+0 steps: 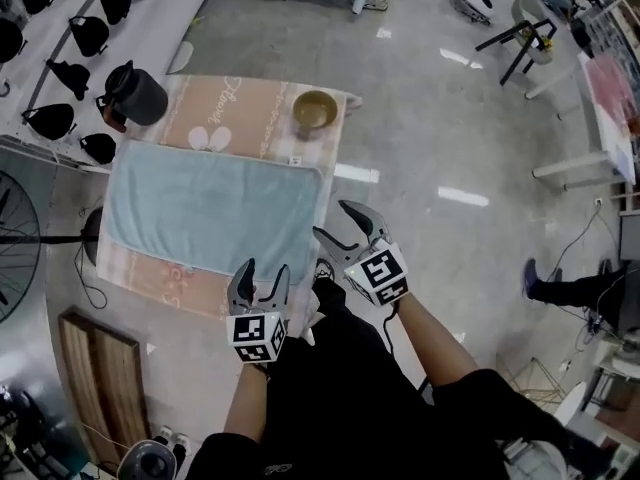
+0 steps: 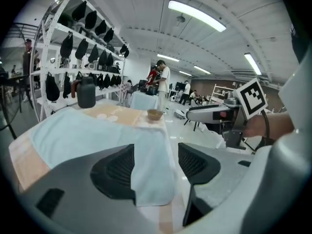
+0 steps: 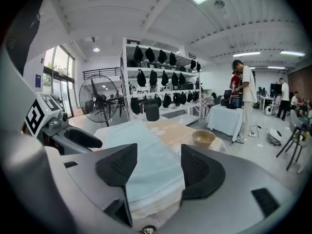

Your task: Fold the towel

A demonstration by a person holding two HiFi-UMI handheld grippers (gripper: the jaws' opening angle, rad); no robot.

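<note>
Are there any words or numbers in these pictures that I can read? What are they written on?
No text can be read for certain.
Tablecloth: one curly handwritten-style word near the far edge, too small and blurred to read.
Left gripper and right gripper: black-and-white marker squares only, no letters or numbers.

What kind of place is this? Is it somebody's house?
Probably not a house: it looks like a big lab or workshop. There are tall shelves of black gear, long ceiling lights, and a person standing at another table.
</note>
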